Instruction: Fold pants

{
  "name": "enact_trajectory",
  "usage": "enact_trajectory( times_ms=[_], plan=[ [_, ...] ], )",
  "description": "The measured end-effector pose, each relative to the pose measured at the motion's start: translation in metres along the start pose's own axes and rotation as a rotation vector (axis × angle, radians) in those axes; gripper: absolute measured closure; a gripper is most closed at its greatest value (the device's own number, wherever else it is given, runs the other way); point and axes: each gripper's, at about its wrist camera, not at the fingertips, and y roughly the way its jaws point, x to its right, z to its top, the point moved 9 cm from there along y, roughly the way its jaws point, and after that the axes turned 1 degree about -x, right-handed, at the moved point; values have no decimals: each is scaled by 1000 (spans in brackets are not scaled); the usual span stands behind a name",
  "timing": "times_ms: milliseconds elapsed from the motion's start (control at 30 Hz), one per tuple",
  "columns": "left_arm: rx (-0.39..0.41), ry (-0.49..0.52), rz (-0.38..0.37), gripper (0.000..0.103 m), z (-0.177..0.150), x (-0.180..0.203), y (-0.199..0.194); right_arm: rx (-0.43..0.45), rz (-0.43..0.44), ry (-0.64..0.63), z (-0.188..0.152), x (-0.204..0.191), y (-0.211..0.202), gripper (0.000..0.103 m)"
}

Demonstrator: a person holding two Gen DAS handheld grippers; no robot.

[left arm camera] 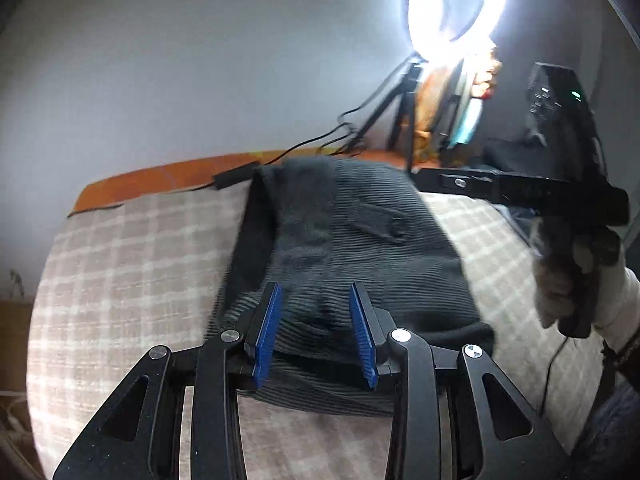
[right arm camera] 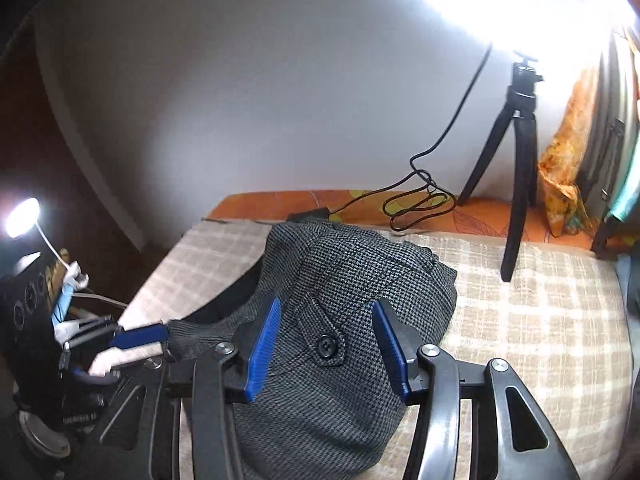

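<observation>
Dark grey checked pants [left arm camera: 344, 240] lie folded in a compact bundle on the plaid-covered surface [left arm camera: 132, 264]; a back pocket flap with a button [right arm camera: 326, 347] faces up. My left gripper [left arm camera: 316, 334] is open, its blue pads straddling the near edge of the bundle without closing on it. My right gripper [right arm camera: 326, 354] is open above the pocket button, its pads apart on either side. The pants also fill the middle of the right wrist view [right arm camera: 340, 292]. The left gripper's blue fingers [right arm camera: 140, 336] show at the pants' left edge. The right gripper's body [left arm camera: 560, 196] shows in the left wrist view.
A lit ring light [left arm camera: 456, 4] on a black tripod [right arm camera: 520, 152] stands at the back right, its cable [right arm camera: 420, 200] coiled on the orange sheet [right arm camera: 280, 204]. A small lamp [right arm camera: 22, 216] glows at the left. A grey wall is behind.
</observation>
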Motion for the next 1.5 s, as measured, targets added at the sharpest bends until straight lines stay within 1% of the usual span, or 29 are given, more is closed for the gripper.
enact_trajectory(
  times_ms=[100,167,300,367,500,600,667,733,767,833,900,933,967,1000,1033,1100,1133,1233,1267,1300,1400,1500],
  plan=[
    [-21,-21,20,67,-5,-13,7,-23,-20,-47,2,2,13,52],
    [-50,-9,12,67,-14,-14,13,-48,-38,-72,2,2,26,52],
    [-76,27,14,67,-27,-14,19,-84,-69,-97,3,5,53,52],
    [-78,36,16,69,-33,-16,19,-90,-93,-114,6,5,67,53],
    [-66,72,27,70,-39,-18,14,-107,-130,-127,14,3,96,53],
    [-61,50,24,73,-40,-25,9,-119,-174,-162,11,-1,115,52],
    [-60,34,31,73,-39,-31,4,-119,-198,-186,11,-4,119,51],
    [-63,11,55,73,-39,-37,-3,-129,-196,-186,12,-3,123,51],
    [-59,-10,49,73,-37,-37,-5,-133,-193,-182,13,-1,121,52],
    [-41,-19,51,74,-32,-38,-16,-131,-194,-184,14,-2,115,53],
    [-17,-19,49,74,-28,-33,-28,-108,-183,-186,15,-4,100,53],
    [1,-29,36,74,-26,-30,-36,-94,-175,-174,14,-2,88,50],
    [16,-52,-1,71,-25,-27,-44,-82,-172,-161,13,1,79,43],
    [23,-81,-37,70,-26,-25,-48,-69,-166,-144,12,4,69,40],
    [30,-135,-91,66,-26,-24,-54,-55,-156,-120,9,11,56,35],
    [30,-274,-192,57,-27,-27,-60,-49,-129,-75,4,21,40,35],
    [18,-357,-239,52,-29,-29,-61,-52,-104,-33,-1,29,31,33],
    [-8,-486,-308,50,-35,-31,-58,-61,-39,91,-11,50,18,23],
    [-23,-538,-334,48,-40,-32,-54,-64,-21,126,-14,55,15,20],
    [-44,-584,-340,46,-46,-33,-49,-70,4,164,-18,59,12,18],
    [-108,-662,-313,45,-58,-36,-29,-110,81,262,-28,71,17,18],
    [-134,-756,-341,45,-72,-45,-16,-140,134,328,-39,75,23,18]
  ],
)
